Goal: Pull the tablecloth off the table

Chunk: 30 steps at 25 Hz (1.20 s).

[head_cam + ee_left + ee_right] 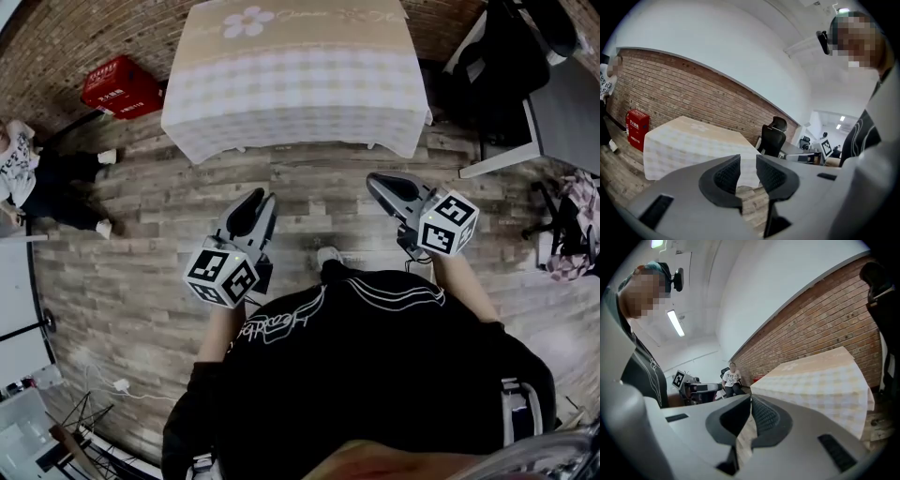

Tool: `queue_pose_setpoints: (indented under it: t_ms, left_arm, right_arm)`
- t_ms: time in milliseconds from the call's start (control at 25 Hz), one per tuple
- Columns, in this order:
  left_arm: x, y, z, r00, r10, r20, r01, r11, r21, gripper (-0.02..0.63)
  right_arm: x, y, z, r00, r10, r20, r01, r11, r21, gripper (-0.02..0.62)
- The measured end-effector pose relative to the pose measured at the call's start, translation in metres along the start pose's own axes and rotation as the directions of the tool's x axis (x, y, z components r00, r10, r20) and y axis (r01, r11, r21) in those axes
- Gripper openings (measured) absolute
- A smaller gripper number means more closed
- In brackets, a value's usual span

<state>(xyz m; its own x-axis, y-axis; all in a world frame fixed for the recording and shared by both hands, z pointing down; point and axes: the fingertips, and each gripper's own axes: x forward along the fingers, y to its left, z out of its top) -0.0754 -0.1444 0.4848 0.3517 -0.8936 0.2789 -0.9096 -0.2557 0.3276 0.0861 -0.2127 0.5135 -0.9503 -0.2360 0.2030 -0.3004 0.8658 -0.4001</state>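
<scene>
Nearest to me, the left gripper (261, 199) is released, its jaws standing a little apart with nothing but air and floor between them. The right gripper (375, 180) is clenched on nothing, its pads pressed together. Both hang over the grey-brown wooden plank floor (309, 202), well short of the work.

The cream-and-beige checked tablecloth with a white flower print (295, 80) lies fully spread farther ahead. It drapes down all the sides I can see, and it hides the table beneath it. Nothing is grasped yet, so I judge the pull has not begun.

My first worry is the right gripper. If I bring it to the near hem still clenched, it will only push the fabric, and the left will be pulling alone. A one-sided pull would skew the cloth, and I expect it to bunch and snag on a table corner. That could drag the table along instead of sliding the cloth free. The left jaws' gap also looks narrow. A shallow pinch on a thin hem may slip out under load.

To the far left, the red plastic crate (122, 86) sits just beside the drape, and a black office chair (506, 56) stands near the far right corner. A cloth swept sideways could catch on either. A seated person (28, 178) at the left is well apart, yet a wide swing still concerns me.
</scene>
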Motion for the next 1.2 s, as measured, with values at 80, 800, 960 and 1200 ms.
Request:
queue_pose_setpoints:
  t_ms: [80, 800, 960, 1200]
  left_arm:
    - [0.002, 0.008, 0.002, 1.0, 0.002, 0.002, -0.002, 1.0, 0.004, 0.092]
    - [0.05, 0.17, 0.001, 0.991, 0.116, -0.073, -0.112, 0.992, 0.061, 0.163]
    - [0.056, 0.22, 0.001, 0.983, 0.164, -0.078, -0.157, 0.984, 0.088, 0.167]
    - [0.071, 0.283, -0.023, 0.957, 0.254, -0.141, -0.234, 0.962, 0.14, 0.194]
  right_arm:
    - [0.0, -0.007, 0.001, 1.0, -0.017, 0.002, 0.017, 1.0, -0.018, -0.002]
    - [0.026, -0.119, -0.011, 0.887, -0.462, 0.015, 0.461, 0.887, 0.038, 0.009]
    - [0.029, -0.151, -0.016, 0.836, -0.549, -0.01, 0.549, 0.836, 0.029, 0.076]
    - [0.009, -0.213, -0.043, 0.745, -0.662, -0.086, 0.663, 0.748, -0.019, 0.135]
